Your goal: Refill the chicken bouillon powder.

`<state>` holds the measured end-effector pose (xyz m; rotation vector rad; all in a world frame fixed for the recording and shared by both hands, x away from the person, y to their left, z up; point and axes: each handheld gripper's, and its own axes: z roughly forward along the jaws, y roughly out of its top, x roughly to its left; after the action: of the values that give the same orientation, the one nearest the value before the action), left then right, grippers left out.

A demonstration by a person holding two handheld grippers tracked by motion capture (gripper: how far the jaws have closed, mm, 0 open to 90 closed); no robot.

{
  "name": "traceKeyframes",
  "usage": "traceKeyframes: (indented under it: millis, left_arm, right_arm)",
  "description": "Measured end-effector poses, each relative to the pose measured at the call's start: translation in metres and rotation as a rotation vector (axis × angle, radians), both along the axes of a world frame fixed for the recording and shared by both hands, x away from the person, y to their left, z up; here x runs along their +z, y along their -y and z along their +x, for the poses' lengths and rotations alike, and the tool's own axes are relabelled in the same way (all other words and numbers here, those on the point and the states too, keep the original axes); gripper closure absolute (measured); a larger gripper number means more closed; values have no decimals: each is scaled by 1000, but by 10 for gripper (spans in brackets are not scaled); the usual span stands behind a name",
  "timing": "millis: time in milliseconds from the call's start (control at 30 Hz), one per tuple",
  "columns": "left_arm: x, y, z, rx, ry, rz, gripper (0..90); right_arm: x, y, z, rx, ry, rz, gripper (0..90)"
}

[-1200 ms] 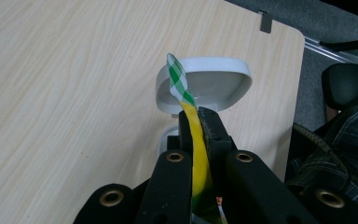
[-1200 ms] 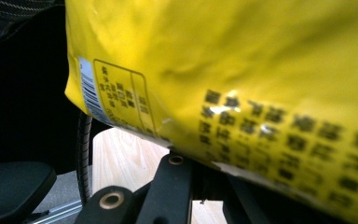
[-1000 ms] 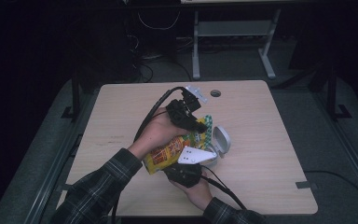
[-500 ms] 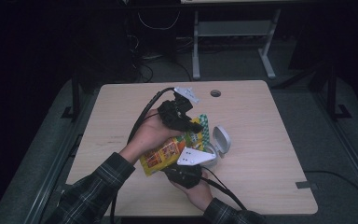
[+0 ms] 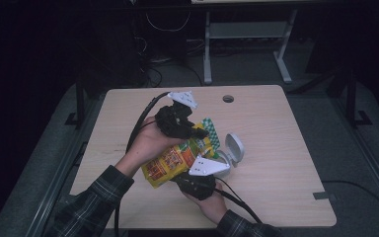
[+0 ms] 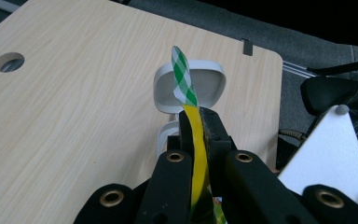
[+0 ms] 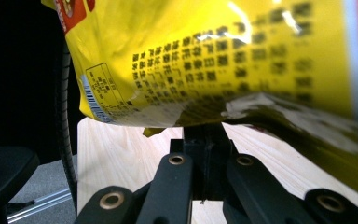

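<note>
2 claws hold 1 yellow snack bag above the wooden surface.

The left claw is clamped on the bag's top edge, with the green-and-white checked strip standing up past its jaws. The right claw is closed on the bag's lower edge, the printed yellow back hanging just above its jaws. In the high view the bag lies tilted between both hands, near the person's side of the surface. A white hinged case lies open on the surface just beside the bag.
</note>
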<state>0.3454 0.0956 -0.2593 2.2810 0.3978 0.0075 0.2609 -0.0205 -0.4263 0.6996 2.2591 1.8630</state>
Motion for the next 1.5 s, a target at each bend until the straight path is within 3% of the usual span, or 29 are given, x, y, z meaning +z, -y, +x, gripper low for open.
traceKeyframes:
  millis: [533, 900, 1133, 1300, 1500]
  left_arm:
    - [-3, -27, -3, 19, 13, -61, 900]
    - [-15, -39, -2, 40, 27, -101, 900]
    - [-30, -46, 9, 85, 56, -122, 899]
    - [-40, -51, 22, 120, 80, -163, 899]
    - [-53, -47, 38, 142, 91, -183, 898]
  right_arm:
    - [-3, 21, -2, -37, -13, -39, 900]
    - [-3, 43, -8, -51, -27, -60, 900]
    - [-1, 62, -10, -60, -37, -64, 900]
    - [0, 74, -11, -69, -44, -64, 900]
    - [0, 85, -11, -82, -47, -71, 900]
